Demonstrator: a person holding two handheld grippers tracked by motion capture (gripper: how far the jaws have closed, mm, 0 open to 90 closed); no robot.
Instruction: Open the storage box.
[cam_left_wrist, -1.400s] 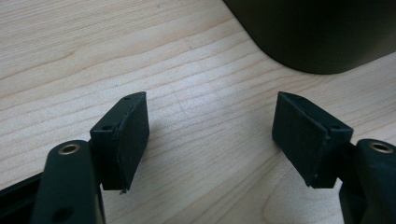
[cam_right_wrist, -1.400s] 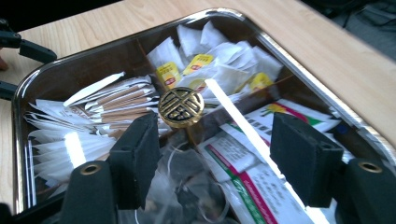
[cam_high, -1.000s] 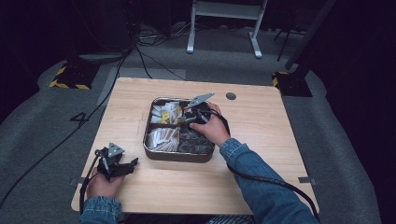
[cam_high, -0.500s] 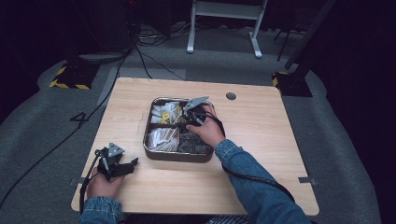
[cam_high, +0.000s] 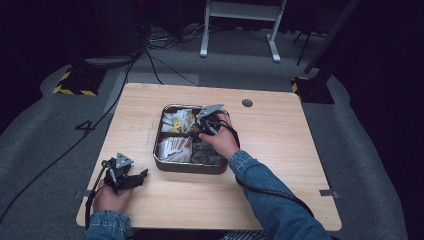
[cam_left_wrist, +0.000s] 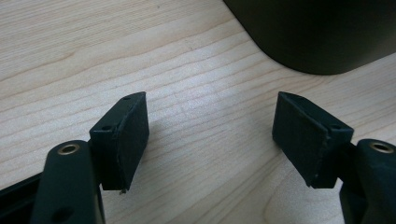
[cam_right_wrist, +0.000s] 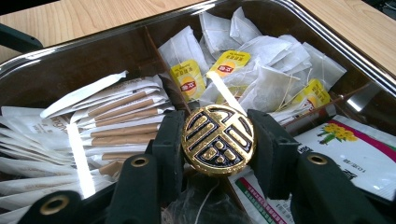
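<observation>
Since a second ago, the right gripper has slid a little left over the tin, and its jaws have just been closing. Its own view shows them pinching a round gold knob, with tea bags just beyond; from high up the knob is hidden. Left gripper rests spread wide over bare table, tin well ahead.

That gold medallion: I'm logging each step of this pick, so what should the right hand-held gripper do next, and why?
Probably lift straight up. The right hand-held gripper has just closed, and its pads press both sides of the gold medallion above the divided tin's tea bags, so raising it clears the dividers.
</observation>
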